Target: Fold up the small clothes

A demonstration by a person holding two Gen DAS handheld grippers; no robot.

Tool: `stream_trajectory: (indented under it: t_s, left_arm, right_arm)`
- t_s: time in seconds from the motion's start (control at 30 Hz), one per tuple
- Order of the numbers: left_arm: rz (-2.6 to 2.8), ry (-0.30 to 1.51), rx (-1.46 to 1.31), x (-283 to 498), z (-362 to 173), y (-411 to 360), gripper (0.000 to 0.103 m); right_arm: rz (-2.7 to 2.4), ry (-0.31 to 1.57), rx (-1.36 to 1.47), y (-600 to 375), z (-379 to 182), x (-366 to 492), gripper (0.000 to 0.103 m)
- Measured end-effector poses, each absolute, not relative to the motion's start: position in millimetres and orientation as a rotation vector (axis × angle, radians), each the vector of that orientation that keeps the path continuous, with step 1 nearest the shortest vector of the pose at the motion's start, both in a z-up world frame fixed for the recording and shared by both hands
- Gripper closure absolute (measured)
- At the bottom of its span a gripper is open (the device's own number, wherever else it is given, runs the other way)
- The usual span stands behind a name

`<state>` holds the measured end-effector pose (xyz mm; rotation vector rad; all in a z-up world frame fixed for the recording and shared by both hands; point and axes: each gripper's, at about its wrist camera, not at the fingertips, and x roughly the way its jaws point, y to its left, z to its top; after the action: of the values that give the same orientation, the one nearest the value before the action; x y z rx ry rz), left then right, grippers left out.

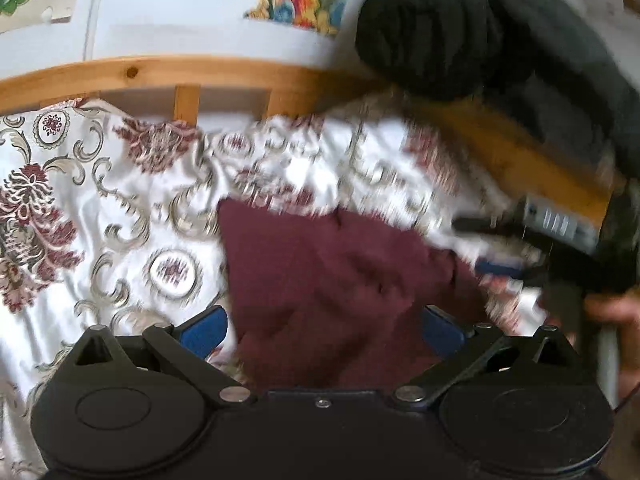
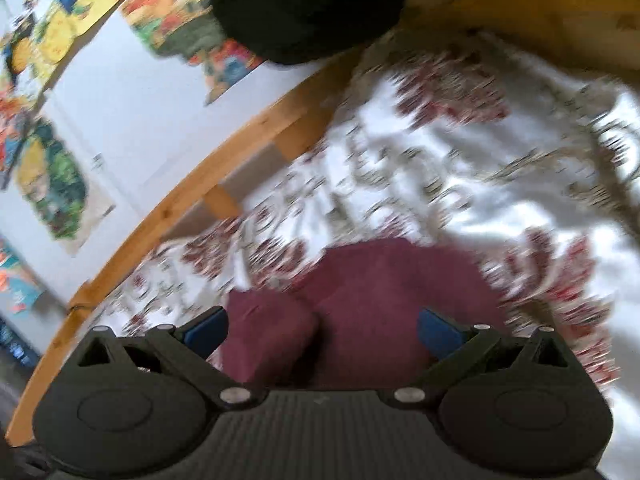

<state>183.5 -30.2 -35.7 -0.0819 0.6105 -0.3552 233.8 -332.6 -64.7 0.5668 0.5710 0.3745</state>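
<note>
**A:** So what's nearest the left cam? Left gripper (image 1: 322, 330), jaws spread wide, blue pads (image 1: 204, 330) out at either side, nothing pinched. The maroon cloth (image 1: 332, 280) lies just in front and runs down between the fingers, but the pads aren't on it.

**B:** Same on the right cam. Right gripper (image 2: 322, 332) is released too, pads well apart, and the cloth (image 2: 372, 292) sits low-centre between them, with a folded lump toward the left pad. Can't tell if it touches; it's blurry.

**A:** Cloth rests on the floral bedspread (image 1: 100, 200). In the left view the other gripper (image 1: 500, 248) shows at the right edge, a hand (image 1: 612, 312) below it.

**B:** Further back: the wooden rail (image 1: 160, 76) across the frame, a black bundle (image 1: 432, 28) at upper right, then the white wall with colourful posters (image 2: 52, 184).
</note>
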Motion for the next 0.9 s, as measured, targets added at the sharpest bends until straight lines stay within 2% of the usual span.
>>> stream_trajectory:
  t_s: [0.13, 0.47, 0.7, 0.77, 0.9]
  left_arm:
    - [-0.362, 0.687, 0.083, 186.4, -49.8, -53.7, 0.001]
    - [-0.281, 0.812, 0.082, 204.6, -64.7, -54.5, 0.001]
    - [-0.282, 0.802, 0.116, 205.7, -60.1, -64.8, 0.003]
    - [-0.282, 0.753, 0.123, 201.4, -53.9, -67.6, 0.014]
    - [-0.305, 0.713, 0.128, 198.4, -50.9, -70.9, 0.025]
  right_arm:
    - [0.442, 0.639, 0.643, -319.9, -81.1, 240.5, 0.0]
    - [0.505, 0.74, 0.705, -295.8, -105.4, 265.3, 0.0]
    - [0.421, 0.754, 0.725, -291.6, -107.9, 275.6, 0.001]
    - [0.405, 0.75, 0.73, -289.2, -106.3, 277.1, 0.009]
    - [0.427, 0.774, 0.711, -282.6, -109.7, 279.9, 0.035]
